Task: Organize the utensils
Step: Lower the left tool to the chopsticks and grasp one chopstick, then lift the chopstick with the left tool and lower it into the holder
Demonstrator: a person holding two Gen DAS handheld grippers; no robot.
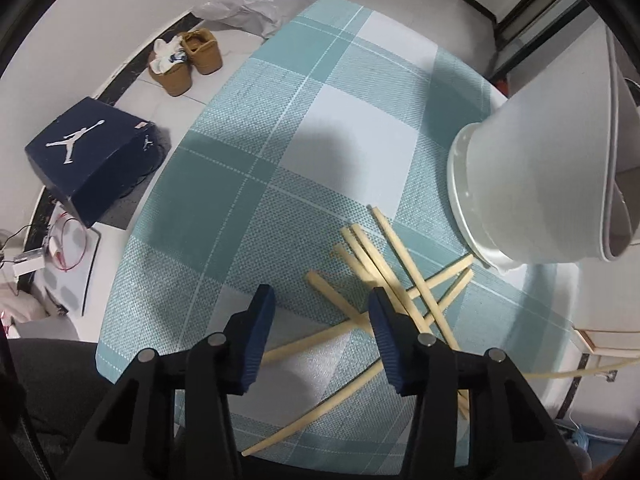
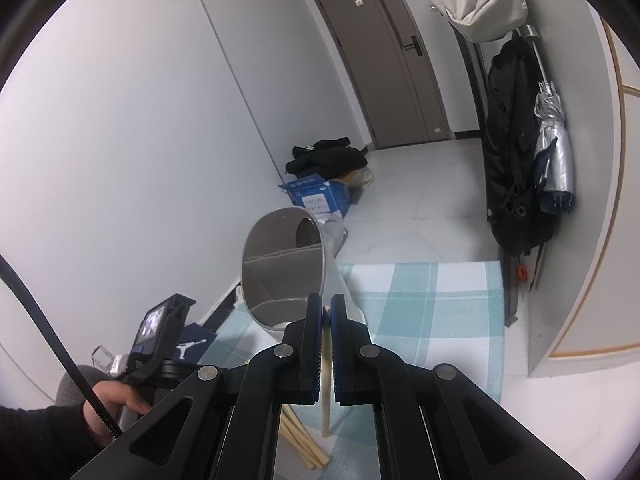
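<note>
Left jaws (image 1: 320, 320), released, should straddle one chopstick (image 1: 404, 256) only; right jaws (image 2: 327, 312) grasp another chopstick (image 2: 326, 400).

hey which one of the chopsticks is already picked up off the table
The chopstick clamped between the right gripper's blue pads, hanging in front of the holder. The other chopsticks lie crossed in a pile on the checked tablecloth.

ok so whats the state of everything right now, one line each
left gripper: fingers open over the chopsticks, none between the pads
right gripper: shut on one chopstick
utensil holder: tilted, empty, divided inside
loose chopsticks: crisscrossed flat on the placemat
door: closed
</note>
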